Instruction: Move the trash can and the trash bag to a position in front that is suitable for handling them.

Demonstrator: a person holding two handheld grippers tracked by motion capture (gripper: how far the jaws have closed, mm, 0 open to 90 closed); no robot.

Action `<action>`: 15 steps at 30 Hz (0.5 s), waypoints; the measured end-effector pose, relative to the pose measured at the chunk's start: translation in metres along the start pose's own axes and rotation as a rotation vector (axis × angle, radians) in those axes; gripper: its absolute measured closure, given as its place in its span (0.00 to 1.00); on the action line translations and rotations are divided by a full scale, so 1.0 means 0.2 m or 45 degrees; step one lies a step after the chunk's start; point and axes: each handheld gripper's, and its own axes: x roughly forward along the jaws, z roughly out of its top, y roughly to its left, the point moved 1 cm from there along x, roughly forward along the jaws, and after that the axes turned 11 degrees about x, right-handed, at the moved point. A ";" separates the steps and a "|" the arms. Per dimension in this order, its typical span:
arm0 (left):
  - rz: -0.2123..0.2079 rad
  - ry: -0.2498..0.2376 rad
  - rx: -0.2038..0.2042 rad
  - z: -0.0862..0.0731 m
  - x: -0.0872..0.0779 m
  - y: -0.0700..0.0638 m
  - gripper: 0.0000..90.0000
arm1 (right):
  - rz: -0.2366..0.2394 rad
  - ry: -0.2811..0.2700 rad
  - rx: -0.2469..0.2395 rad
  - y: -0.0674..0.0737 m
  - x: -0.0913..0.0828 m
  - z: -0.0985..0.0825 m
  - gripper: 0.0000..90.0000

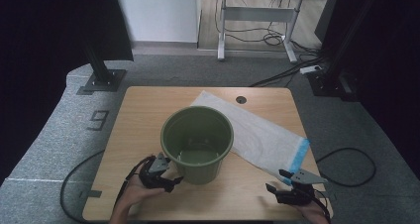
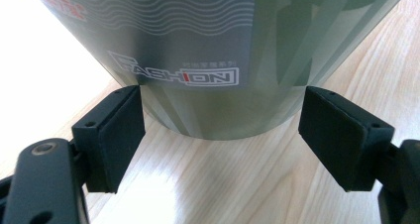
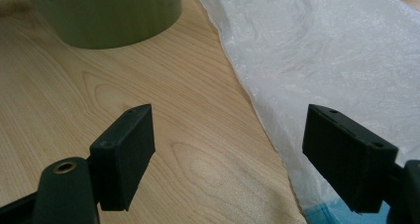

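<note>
A green plastic bucket (image 1: 197,142) stands upright and empty in the middle of the wooden table (image 1: 143,115). A white plastic bag (image 1: 257,132) with a blue end strip lies flat to its right. My left gripper (image 1: 167,177) is open at the bucket's near-left base; in the left gripper view (image 2: 221,135) its jaws stand either side of the bucket's lower wall (image 2: 218,60), which carries a printed label. My right gripper (image 1: 278,180) is open low over the table's near-right corner; in the right gripper view (image 3: 229,144) its jaws straddle the bag's edge (image 3: 327,60), with the bucket (image 3: 106,16) at upper left.
A round cable hole (image 1: 241,99) sits near the table's far edge. Black stand bases (image 1: 101,80) rest on the grey carpet on both sides. A desk with trailing cables (image 1: 257,16) stands behind. A black cable (image 1: 346,167) loops on the floor at right.
</note>
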 end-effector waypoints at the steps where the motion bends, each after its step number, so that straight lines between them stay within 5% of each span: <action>1: 0.005 0.007 -0.003 0.01 0.00 0.00 0.20 | -0.008 0.001 -0.001 0.00 0.00 0.00 0.22; 6: 0.050 -0.003 -0.095 -0.05 -0.05 0.01 0.20 | 0.000 -0.003 0.015 0.01 0.01 0.00 0.22; 15: 0.155 0.077 -0.193 -0.23 -0.15 -0.02 0.19 | -0.021 0.005 0.009 0.02 0.05 0.02 0.22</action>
